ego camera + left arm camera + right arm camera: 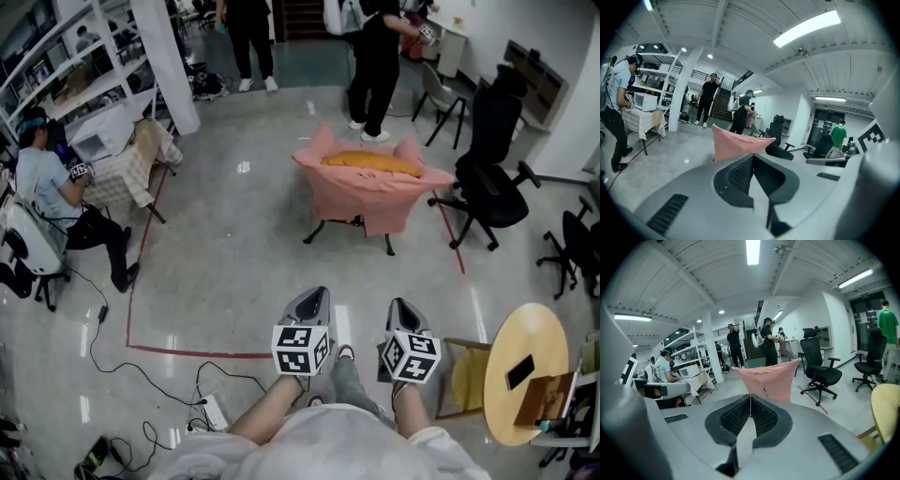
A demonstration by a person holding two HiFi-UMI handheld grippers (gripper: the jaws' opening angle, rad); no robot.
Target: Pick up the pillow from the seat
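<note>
The pillow (371,163) is orange, soft and elongated, with a slightly rumpled surface. It lies flat on top of the seat (345,223), of which only dark splayed legs show. A loose pink cloth (361,195) drapes the seat and hangs in folds, its corners standing up in peaks around the pillow. The floor (234,281) is smooth, glossy grey and reflects the ceiling lights; a red tape line (187,352) runs across it. A black office chair (492,173) on castors stands just beside the seat. A round wooden desk (544,347) carries a flat dark phone (520,371). The left hand-held gripper (319,293) has a smooth grey moulded body, black ribbed pads and a cube of black-and-white square markers. Its jaws are together and nothing is between them. The right hand-held gripper (397,304) is of the same build, its jaws likewise closed tip to tip and empty. Both are in the air side by side, well apart from the pillow, which sits ahead of them across the open floor.
</note>
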